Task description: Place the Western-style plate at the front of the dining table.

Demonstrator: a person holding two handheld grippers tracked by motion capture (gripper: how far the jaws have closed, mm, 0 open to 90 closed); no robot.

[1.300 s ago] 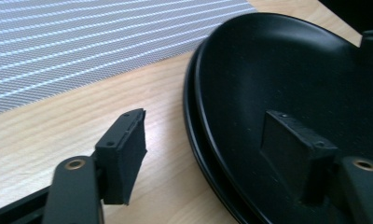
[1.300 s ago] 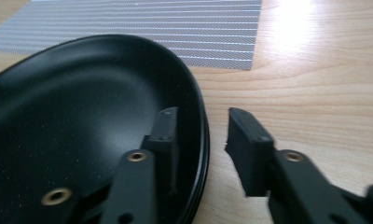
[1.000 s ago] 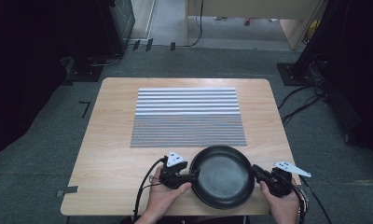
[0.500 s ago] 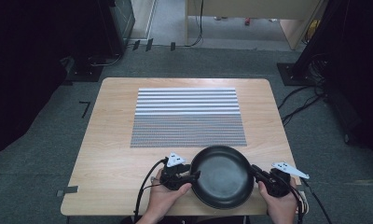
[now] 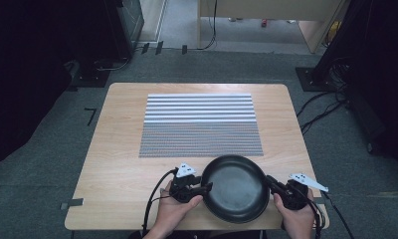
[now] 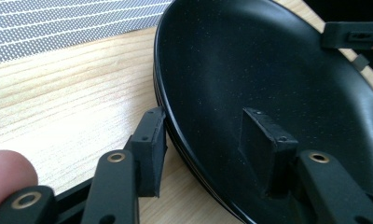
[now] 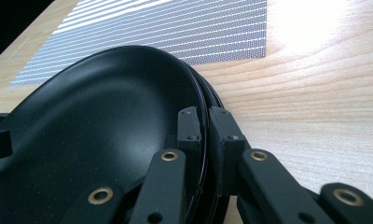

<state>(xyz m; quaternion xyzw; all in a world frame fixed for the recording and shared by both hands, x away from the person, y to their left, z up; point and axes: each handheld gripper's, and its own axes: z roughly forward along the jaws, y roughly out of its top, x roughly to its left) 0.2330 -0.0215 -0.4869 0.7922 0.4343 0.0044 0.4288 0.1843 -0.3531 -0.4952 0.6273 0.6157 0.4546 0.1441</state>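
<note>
Nothing much has shifted since a moment ago: both hands stay put at the near edge of the table (image 5: 117, 149), though the left gripper (image 5: 203, 187) has just been closing its jaws. They straddle the left rim of the black pan (image 5: 235, 187), one pad outside and one inside, with a gap on the inner side. The right gripper (image 5: 271, 183) is clamped on the pan's right rim. Beyond the pan lies a striped mat (image 5: 199, 124).
</note>
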